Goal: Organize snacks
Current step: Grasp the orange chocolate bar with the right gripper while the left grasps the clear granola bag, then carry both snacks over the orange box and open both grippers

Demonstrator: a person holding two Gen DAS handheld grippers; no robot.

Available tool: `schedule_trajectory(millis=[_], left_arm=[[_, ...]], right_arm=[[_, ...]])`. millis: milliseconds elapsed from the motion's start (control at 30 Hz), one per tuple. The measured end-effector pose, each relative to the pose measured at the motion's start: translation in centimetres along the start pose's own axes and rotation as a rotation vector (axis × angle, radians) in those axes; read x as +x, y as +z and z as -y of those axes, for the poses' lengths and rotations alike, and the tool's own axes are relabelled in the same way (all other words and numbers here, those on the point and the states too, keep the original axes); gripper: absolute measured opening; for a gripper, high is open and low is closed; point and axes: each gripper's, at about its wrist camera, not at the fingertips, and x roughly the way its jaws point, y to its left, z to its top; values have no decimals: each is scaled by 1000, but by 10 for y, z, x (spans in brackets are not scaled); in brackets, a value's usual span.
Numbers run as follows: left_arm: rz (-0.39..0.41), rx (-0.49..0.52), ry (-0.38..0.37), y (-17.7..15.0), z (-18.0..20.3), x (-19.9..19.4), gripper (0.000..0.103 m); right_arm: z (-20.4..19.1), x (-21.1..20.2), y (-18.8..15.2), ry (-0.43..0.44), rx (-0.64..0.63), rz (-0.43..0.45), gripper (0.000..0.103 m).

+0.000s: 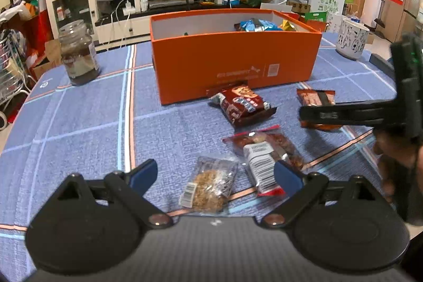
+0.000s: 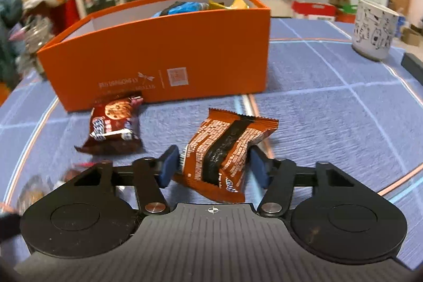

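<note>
A woven, rough-textured cloth point(image 1: 79, 123) is seen under a matt cardboard box point(image 2: 164, 49); glossy foil wrappers point(image 2: 224, 149), at six o'clock from it, are crinkled.

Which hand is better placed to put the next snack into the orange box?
Right. The right gripper has its pads on the brown packet, near the box. The left gripper hangs open and empty.

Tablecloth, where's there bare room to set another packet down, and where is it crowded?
The blue tablecloth is bare between the glass jar and the orange box, and again between the box and the white mug. It is crowded in front of the box, where four snack packets lie beside both tools.
</note>
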Motion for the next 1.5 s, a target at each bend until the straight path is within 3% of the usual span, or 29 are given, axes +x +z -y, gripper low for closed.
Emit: schedule_trajectory(millis=[233,400,433,567,733,967,1100,1233,1333,1500], left_arm=[[25,-40,-39,5,23,-4,95],[18,38,-49,-1,28,3,94],[14,62,-49,-1,26,5,93],[-24,102,-104,3,8,12,66],[-47,88,-135,6,-19,13,66],[-155,108,-103,-3,-14,37,65],[-160,87,-91,-6,-19,38,52],[-165,58,-80,-5,-19,34,37],[-144,70,-59,-3,-14,27,34],[-82,52,-45,5,-14,15,34]], right_arm=[[20,-19,8,106,-115,-69,32],[32,-12,-1,149,-94,-98,35],[34,-12,-2,152,-90,-90,35],[36,-11,-5,177,-124,-72,38],[42,-10,-3,222,-106,-73,47],[36,-7,-1,219,-128,-80,53],[36,-8,-1,215,-129,-82,53],[33,-9,1,199,-136,-97,33],[33,-11,1,215,-118,-110,29],[20,-21,-1,193,-198,-67,24]])
